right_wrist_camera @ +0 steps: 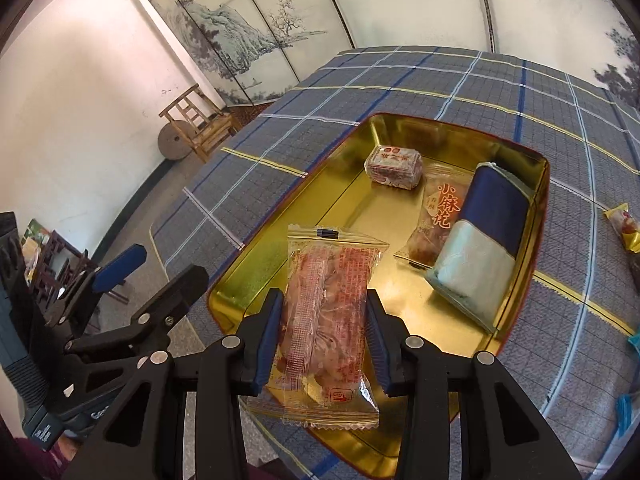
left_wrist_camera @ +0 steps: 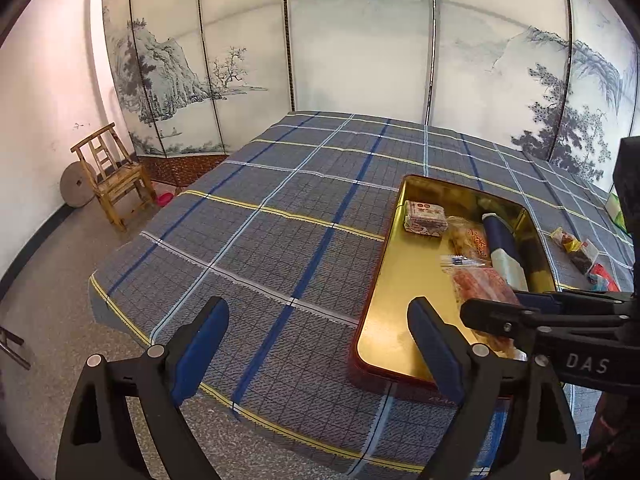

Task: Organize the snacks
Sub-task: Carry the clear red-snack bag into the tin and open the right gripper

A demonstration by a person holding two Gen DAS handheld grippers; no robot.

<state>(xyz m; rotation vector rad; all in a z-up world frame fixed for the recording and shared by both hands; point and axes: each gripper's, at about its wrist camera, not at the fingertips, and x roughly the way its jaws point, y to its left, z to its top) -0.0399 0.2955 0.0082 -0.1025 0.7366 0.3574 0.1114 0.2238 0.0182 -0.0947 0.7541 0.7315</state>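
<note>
A gold tin tray (left_wrist_camera: 396, 276) (right_wrist_camera: 352, 208) lies on the plaid-covered table. In it are a small wrapped cake (left_wrist_camera: 425, 218) (right_wrist_camera: 394, 166), a twist-snack packet with red lettering (left_wrist_camera: 472, 242) (right_wrist_camera: 438, 216) and a navy and pale green packet (left_wrist_camera: 504, 252) (right_wrist_camera: 480, 240). My right gripper (right_wrist_camera: 324, 300) (left_wrist_camera: 492, 312) is shut on a clear packet of reddish snack (right_wrist_camera: 328, 320) (left_wrist_camera: 484, 284), held over the tray's near end. My left gripper (left_wrist_camera: 318, 312) (right_wrist_camera: 156, 272) is open with nothing between its fingers, over the cloth just left of the tray.
Loose wrapped snacks (left_wrist_camera: 576, 248) (right_wrist_camera: 624, 228) lie on the cloth right of the tray. The table's near edge (left_wrist_camera: 280, 428) drops to a speckled floor. A wooden chair (left_wrist_camera: 114, 172) and a stone disc (left_wrist_camera: 74, 186) stand by the painted folding screen (left_wrist_camera: 248, 40).
</note>
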